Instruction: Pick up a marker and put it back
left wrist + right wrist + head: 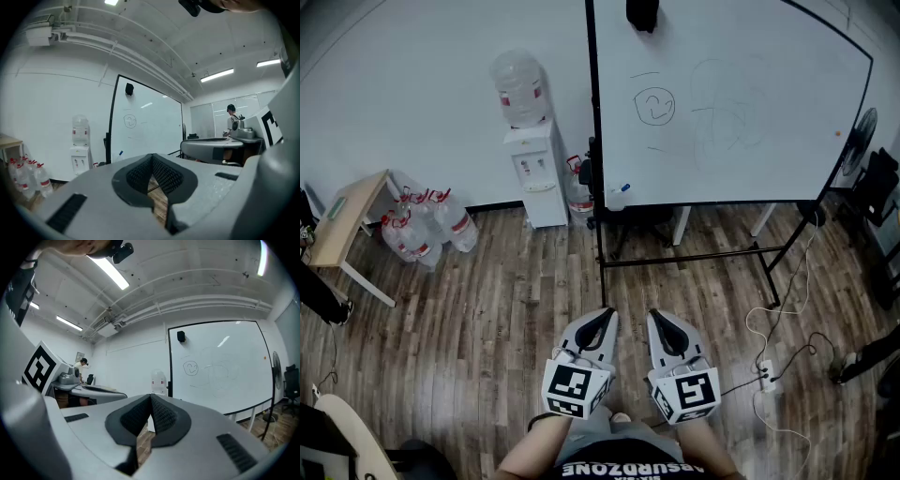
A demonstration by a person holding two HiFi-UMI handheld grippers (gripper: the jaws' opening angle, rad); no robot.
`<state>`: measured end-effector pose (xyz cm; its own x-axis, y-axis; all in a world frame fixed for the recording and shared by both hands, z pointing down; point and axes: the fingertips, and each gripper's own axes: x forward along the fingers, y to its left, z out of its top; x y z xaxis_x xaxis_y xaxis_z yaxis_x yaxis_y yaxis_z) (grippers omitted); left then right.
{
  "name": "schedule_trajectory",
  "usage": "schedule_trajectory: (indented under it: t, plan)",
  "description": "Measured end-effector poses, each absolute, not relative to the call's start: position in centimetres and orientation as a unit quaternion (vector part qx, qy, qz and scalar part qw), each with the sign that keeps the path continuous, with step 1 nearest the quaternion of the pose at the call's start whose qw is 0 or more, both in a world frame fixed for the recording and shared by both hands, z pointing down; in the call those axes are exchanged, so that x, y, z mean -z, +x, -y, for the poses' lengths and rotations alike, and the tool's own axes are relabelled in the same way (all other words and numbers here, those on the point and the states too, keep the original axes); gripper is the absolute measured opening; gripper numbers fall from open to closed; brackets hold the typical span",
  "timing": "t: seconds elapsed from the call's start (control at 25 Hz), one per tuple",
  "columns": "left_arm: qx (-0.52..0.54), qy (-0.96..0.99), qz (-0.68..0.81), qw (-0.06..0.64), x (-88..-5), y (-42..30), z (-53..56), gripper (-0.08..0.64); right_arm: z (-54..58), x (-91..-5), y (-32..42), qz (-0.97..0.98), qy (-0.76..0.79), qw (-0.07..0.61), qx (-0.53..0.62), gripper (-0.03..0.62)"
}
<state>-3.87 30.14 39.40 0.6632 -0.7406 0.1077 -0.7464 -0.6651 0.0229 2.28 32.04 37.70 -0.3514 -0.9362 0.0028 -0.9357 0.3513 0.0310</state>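
Left gripper [602, 317] and right gripper [661, 319]: side by side close to the person's body, both pairs of jaws closed tip to tip, nothing held. Marker [623, 188]: blue-capped, apparently lying at the lower left edge of the whiteboard [731, 103], well apart across the wood floor. Step, as judged: pick-up not yet started; next move calls for approaching the board and opening one pair of jaws around the marker.
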Motion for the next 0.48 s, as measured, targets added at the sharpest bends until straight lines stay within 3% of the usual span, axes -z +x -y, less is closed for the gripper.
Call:
schedule_trajectory:
  t: [0.2,0.24,0.32,0.48]
  plan:
    - [-0.044,0.915,0.400,0.032,-39.2,-3.3,-29.7,0.008,-31.5,-37.1,2.6,0.822,0.568,-0.026,0.013,-0.003]
    - [-0.044,0.915,0.401,0.030,-39.2,-3.3,-29.4,0.008,-31.3,-36.8,2.7,0.824,0.565,-0.040,0.012,0.046]
    - [-0.042,0.914,0.403,0.030,-39.1,-3.5,-28.7,0.008,-30.7,-36.6,2.8,0.828,0.557,-0.058,0.005,0.220]
    - [-0.032,0.916,0.399,0.038,-39.0,-3.8,-26.8,0.008,-28.6,-36.8,3.1,0.825,0.563,-0.055,0.005,0.235]
